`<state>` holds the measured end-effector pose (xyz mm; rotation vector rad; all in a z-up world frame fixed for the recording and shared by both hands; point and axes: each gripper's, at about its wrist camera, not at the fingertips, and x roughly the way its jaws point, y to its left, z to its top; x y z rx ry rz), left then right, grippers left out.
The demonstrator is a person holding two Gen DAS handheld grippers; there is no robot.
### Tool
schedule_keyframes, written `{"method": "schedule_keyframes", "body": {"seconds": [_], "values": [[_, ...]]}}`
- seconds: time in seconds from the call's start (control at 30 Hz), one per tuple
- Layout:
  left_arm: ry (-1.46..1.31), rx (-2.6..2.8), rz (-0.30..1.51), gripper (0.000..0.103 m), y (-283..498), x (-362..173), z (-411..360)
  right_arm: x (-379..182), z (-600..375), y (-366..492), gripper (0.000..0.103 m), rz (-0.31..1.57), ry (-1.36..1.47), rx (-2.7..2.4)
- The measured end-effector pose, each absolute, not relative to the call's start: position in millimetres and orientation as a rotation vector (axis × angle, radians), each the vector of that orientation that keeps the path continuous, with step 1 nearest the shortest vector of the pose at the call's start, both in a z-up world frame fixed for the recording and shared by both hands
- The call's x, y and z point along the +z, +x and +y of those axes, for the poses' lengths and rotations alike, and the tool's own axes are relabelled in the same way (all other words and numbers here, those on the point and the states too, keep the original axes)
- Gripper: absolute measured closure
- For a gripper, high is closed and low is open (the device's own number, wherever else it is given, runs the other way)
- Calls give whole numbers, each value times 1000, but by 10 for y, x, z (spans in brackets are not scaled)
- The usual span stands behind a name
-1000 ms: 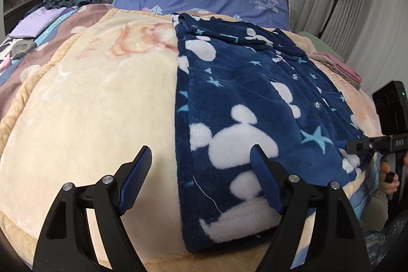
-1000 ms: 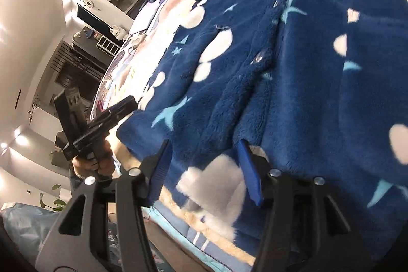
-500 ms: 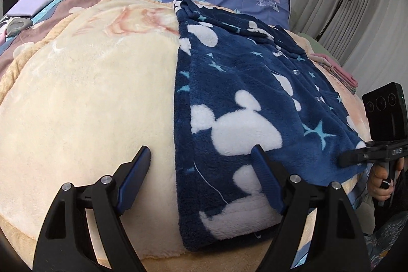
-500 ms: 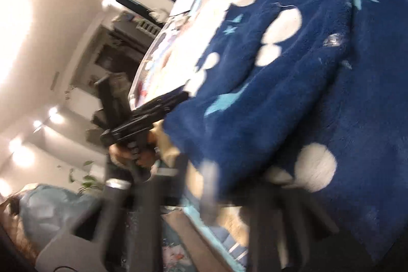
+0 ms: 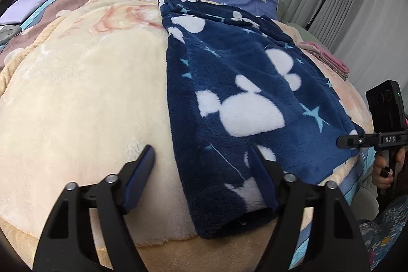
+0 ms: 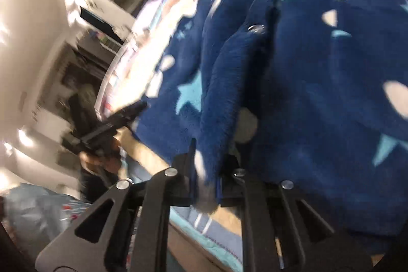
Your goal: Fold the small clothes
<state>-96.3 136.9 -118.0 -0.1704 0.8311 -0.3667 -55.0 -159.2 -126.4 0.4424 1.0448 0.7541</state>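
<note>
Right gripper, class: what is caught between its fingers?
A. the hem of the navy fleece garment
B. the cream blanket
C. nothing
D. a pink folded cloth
A: in the right wrist view, a fold of the navy fleece garment sits pinched between the fingers of the right gripper, whose jaws are just opening slightly.

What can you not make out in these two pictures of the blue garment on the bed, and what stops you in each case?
- Right wrist view: the whole frame is motion-blurred; the right gripper has blue garment fabric between its jaws, which are opening slightly.
- Left wrist view: the garment's near corner is hidden behind the closing left gripper.
- Left wrist view: the pink pile is cut off behind the blanket.
</note>
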Motion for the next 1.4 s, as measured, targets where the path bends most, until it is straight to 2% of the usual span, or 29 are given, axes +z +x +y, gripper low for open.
{"method": "schedule_keyframes", "body": {"seconds": [0.03, 0.07, 0.1, 0.17, 0.3, 0.4, 0.43, 0.5, 0.57, 0.6, 0.8, 0.9, 1.03, 1.07, 1.1, 1.13, 1.17, 1.2, 1.27, 1.4], "values": [[-170, -381, 831, 47, -969, -1175, 1361, -1213, -1649, -580, 72, 1019, 436, 735], [-165, -398, 829, 63, -978, -1165, 1345, -1106, -1775, -629, 66, 956, 416, 691], [-153, -427, 819, 85, -998, -1143, 1310, -1032, -1880, -662, 61, 912, 406, 661], [-126, -437, 777, 90, -1067, -1039, 1275, -858, -2160, -708, 61, 837, 413, 570], [-76, -432, 641, 90, -1293, -658, 1342, -893, -2819, -723, 61, 823, 459, 248], [-79, -422, 686, 90, -1257, -748, 1377, -1180, -3170, -682, 61, 884, 556, 162], [-90, -418, 723, 89, -1208, -835, 1376, -1274, -3214, -677, 59, 903, 595, 185], [-109, -387, 783, 82, -1126, -1013, 1390, -1425, -3217, -668, 54, 909, 670, 274], [-137, -354, 815, 47, -1081, -1115, 1408, -1415, -3221, -662, 50, 889, 660, 320], [-156, -347, 816, 41, -1069, -1144, 1431, -1403, -3142, -654, 47, 889, 661, 343], [-264, -383, 843, 25, -862, -1263, 1409, -1402, -2990, -481, 41, 932, 619, 394], [-263, -385, 890, 26, -897, -1222, 1332, -1362, -2986, -554, 41, 949, 573, 395], [-279, -468, 904, 40, -1127, -1143, 1364, -1319, -2994, -789, 44, 951, 531, 484], [-286, -466, 903, 49, -1118, -1156, 1381, -1346, -3000, -771, 46, 947, 538, 478], [-300, -462, 898, 63, -1057, -1178, 1398, -1384, -3011, -721, 53, 945, 561, 469], [-331, -449, 895, 71, -974, -1209, 1418, -1444, -3016, -622, 69, 943, 600, 461], [-371, -445, 896, 86, -899, -1236, 1437, -1483, -3018, -553, 80, 939, 623, 453], [-434, -450, 893, 91, -817, -1250, 1463, -1510, -3016, -492, 91, 946, 655, 453], [-465, -433, 847, 92, -793, -1117, 1468, -1417, -3012, -462, 92, 909, 724, 459], [-361, -467, 634, 93, -984, -318, 1366, -702, -2989, -666, 93, 672, 644, 544]]}}
